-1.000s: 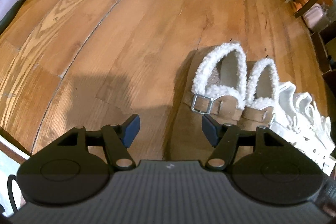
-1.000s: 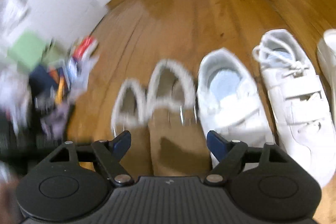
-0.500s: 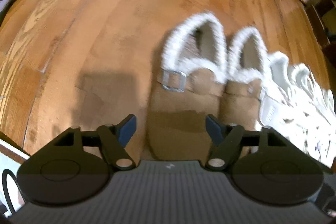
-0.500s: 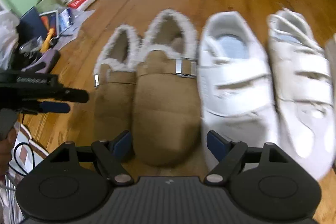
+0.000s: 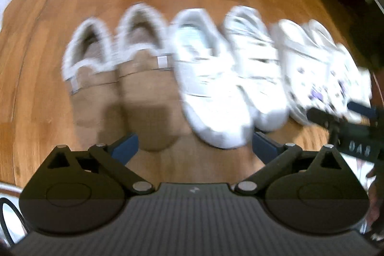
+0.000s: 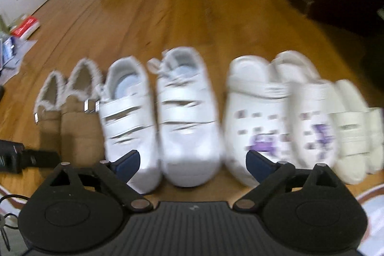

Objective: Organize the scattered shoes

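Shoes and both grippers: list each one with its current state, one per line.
Tan fleece slippers: paired, side by side on the floor.
White strap sneakers: paired, upright, in the row.
White clogs: paired, in the row.
Cream shoes: at the row's end, partly cut off.
Left gripper: open, empty.
Right gripper: open, empty.

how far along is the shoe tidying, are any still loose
Mostly done, it seems. The tan fleece slippers, white strap sneakers and white clogs sit paired in one row on the wood floor, with cream shoes at the right end. The left gripper and right gripper are open and empty. No loose shoe shows.
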